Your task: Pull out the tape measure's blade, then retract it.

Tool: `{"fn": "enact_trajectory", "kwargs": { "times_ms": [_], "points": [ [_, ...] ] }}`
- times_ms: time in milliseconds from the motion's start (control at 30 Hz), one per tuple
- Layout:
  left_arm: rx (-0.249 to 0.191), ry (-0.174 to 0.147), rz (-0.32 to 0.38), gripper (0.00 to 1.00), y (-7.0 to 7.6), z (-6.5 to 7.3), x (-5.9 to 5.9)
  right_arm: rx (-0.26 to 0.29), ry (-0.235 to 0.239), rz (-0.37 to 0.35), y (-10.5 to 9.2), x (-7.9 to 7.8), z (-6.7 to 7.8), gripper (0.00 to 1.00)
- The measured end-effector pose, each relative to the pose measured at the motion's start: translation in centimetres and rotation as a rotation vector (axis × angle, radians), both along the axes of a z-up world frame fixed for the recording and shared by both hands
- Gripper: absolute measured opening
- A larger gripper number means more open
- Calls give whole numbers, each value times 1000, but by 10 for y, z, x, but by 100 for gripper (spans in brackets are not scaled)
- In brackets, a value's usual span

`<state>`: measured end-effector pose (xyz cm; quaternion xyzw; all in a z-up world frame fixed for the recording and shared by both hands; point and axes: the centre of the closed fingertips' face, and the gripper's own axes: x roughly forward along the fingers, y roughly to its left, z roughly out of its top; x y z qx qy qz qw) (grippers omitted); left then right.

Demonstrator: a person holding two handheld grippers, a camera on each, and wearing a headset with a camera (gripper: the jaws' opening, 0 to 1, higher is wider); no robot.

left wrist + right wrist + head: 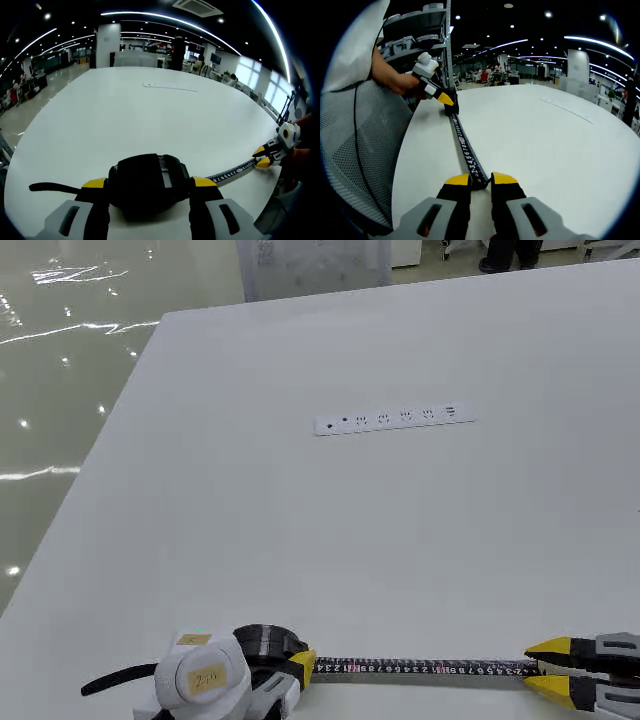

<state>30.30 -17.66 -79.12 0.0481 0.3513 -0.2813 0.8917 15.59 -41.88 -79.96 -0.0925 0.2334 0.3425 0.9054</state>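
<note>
Right gripper view: right tool (480,181) pinches blade (464,142) tip; left tool (150,184) clamps case (145,167). Pull straight away from left tool, w/o twist.

Saw tape measure (149,181) as black, rounded case, upright at near edge of table (300,520), clamped in left gripper (150,183). Noted black strap (50,188) trailing off its left side. Found blade (465,145) pulled out part way, straight and flat along table toward the right, dark with white numerals. Saw its end pinched in right gripper (480,179).
</note>
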Motion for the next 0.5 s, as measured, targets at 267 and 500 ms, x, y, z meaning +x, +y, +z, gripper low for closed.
{"fn": "enact_trajectory", "kwargs": {
  "times_ms": [267, 500],
  "points": [
    [-4, 9, 7, 62, 0, 0, -1, 3, 1, -23, 2, 2, 2, 13],
    [4, 20, 12, 63, 0, -2, 0, -4, 9, -20, 0, 4, 2, 13]
  ]
}}
